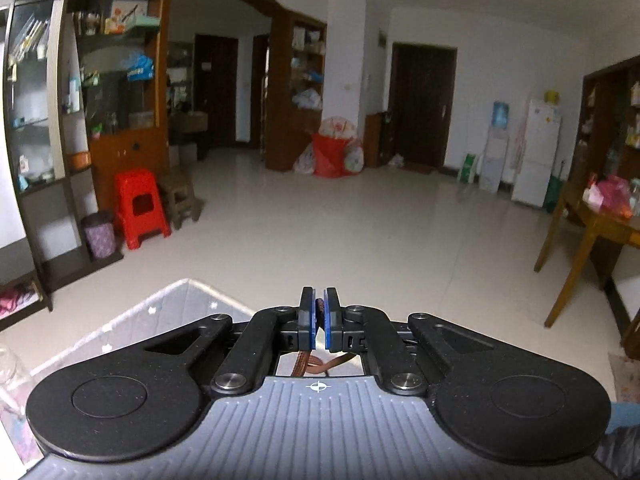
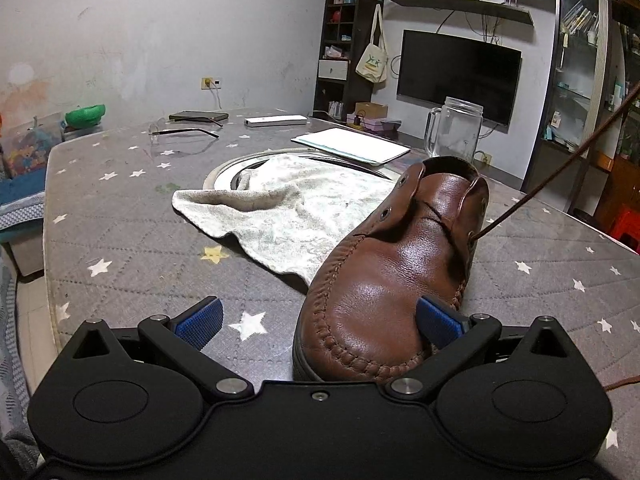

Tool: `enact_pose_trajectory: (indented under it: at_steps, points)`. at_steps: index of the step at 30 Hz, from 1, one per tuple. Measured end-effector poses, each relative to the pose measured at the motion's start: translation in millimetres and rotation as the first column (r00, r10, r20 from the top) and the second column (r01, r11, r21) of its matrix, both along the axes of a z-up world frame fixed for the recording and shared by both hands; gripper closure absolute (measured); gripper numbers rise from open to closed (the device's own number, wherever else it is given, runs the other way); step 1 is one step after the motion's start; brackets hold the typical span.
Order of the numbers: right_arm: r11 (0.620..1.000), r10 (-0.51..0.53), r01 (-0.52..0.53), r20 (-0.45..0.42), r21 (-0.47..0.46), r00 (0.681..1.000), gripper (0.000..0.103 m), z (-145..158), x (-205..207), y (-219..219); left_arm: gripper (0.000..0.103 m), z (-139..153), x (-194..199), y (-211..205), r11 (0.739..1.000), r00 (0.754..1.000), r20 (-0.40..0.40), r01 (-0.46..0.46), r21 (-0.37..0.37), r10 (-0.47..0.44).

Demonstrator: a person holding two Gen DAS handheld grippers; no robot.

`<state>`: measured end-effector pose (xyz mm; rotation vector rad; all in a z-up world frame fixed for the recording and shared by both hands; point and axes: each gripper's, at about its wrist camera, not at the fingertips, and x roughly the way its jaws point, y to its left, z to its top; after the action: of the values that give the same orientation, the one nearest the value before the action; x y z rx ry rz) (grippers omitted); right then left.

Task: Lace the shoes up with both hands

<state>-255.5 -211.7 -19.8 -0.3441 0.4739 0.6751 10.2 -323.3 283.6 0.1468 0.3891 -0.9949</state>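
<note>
the left gripper (image 1: 319,318) is seen clenched on a brown shoelace (image 1: 320,307), which is pinched between the two blue pads (image 1: 331,326) and trails down below the jaws in woven brown strands. the gripper is raised above the corner of the grey star-printed table (image 1: 168,312), and beyond it a tiled floor (image 1: 320,224), a red stool (image 1: 141,208) and a red bin (image 1: 330,154) are shown.

in the right wrist view, the brown leather shoe (image 2: 384,280) is found on the same table (image 2: 140,240), toe toward the camera and heel away. the shoelace (image 2: 560,164) is drawn taut from an eyelet on the shoe's right side, up and off to the right edge of the view. two eyelets on the left flap are left bare.

the right gripper (image 2: 320,322) is held released, its jaws spread wide; the right pad (image 2: 440,320) is set against the right side of the shoe's toe, while the left pad (image 2: 200,322) is kept well apart from the shoe, above the table. whether the right pad presses on the leather cannot be told.

a white towel (image 2: 288,208) is spread just behind and left of the shoe, partly over a round plate (image 2: 224,172). a glass jar mug (image 2: 456,132), a white notebook (image 2: 352,146) and a pair of glasses (image 2: 180,132) are placed farther back.
</note>
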Motion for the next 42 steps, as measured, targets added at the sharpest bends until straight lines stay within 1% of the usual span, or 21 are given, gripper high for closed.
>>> enact_pose_trajectory:
  at_steps: [2,5,11,17,20,22,25,30,33,35,37,42]
  points:
    - [1.0,0.001,-0.001,0.001,-0.003,1.0,0.0,0,0,0,0.099,13,-7,3,1.0,1.0,0.027,0.0,-0.024,0.001]
    - [1.0,0.001,-0.001,0.003,-0.008,1.0,0.0,-1,0,1,0.099,20,-14,5,1.0,0.999,0.049,-0.009,-0.016,0.01]
    - [1.0,0.0,0.0,0.002,0.004,1.0,0.0,2,0,-1,0.099,7,-13,12,0.999,0.999,0.03,-0.042,0.019,0.041]
    - [0.999,-0.015,0.016,-0.008,0.042,1.0,0.0,9,0,-8,0.099,-29,0,14,0.993,0.998,-0.024,-0.056,0.103,0.059]
    - [0.999,-0.031,0.031,-0.003,0.043,1.0,0.0,10,0,-11,0.098,-53,7,11,0.985,0.996,-0.057,-0.055,0.161,0.065]
    - [0.998,-0.035,0.036,-0.005,0.042,0.999,0.0,11,0,-13,0.098,-66,13,11,0.982,0.995,-0.08,-0.05,0.18,0.065]
    - [0.998,-0.045,0.045,0.0,0.043,0.999,0.0,11,-1,-17,0.098,-87,27,11,0.981,0.989,-0.125,-0.054,0.188,0.079]
    - [0.997,-0.066,0.066,0.01,0.037,0.998,0.0,13,-2,-25,0.097,-116,45,16,0.974,0.979,-0.176,-0.067,0.217,0.107]
    - [0.996,-0.082,0.082,0.011,0.028,0.997,0.0,12,-1,-32,0.092,-133,54,22,0.969,0.971,-0.197,-0.087,0.231,0.134]
    - [0.996,-0.089,0.089,0.009,0.025,0.996,0.0,12,-1,-35,0.08,-139,56,23,0.967,0.97,-0.199,-0.09,0.238,0.139]
    - [0.995,-0.096,0.096,0.006,0.019,0.995,0.0,10,-2,-40,0.072,-146,56,25,0.963,0.969,-0.196,-0.097,0.25,0.149]
    - [0.994,-0.106,0.106,0.01,0.002,0.994,0.0,9,-5,-48,0.068,-158,53,30,0.962,0.965,-0.205,-0.11,0.249,0.163]
